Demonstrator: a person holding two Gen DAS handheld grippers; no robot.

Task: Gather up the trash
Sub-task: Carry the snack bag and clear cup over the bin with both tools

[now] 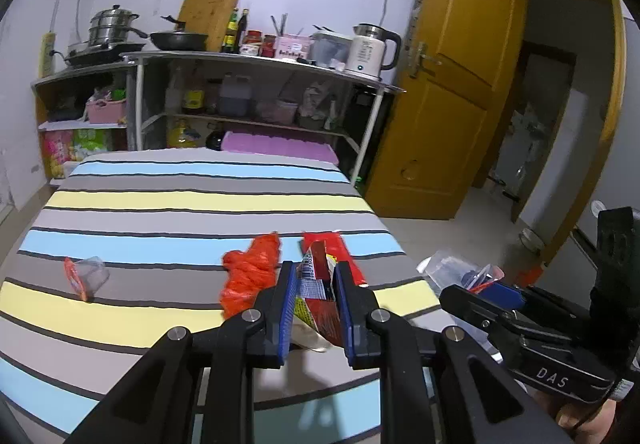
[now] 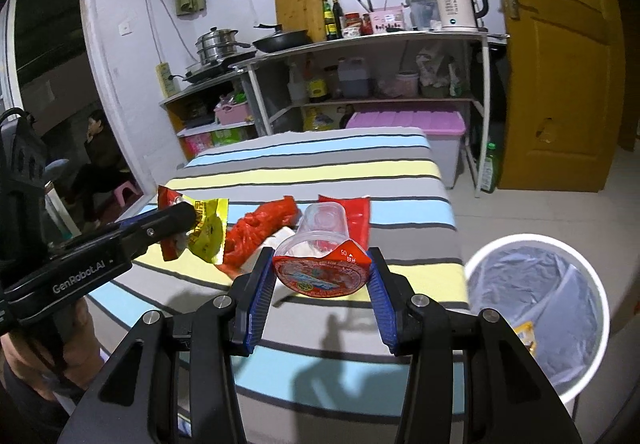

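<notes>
A striped table (image 2: 360, 168) with bare cloth beyond the litter; a lined bin (image 2: 536, 308) stands off its right edge. The left gripper (image 1: 316, 280) tilts down, jaws clamped on a snack wrapper (image 1: 318, 296) — the right gripper (image 2: 320, 276), likewise tilted, pinches a plastic cup (image 2: 320, 244) above the table's near edge.
</notes>
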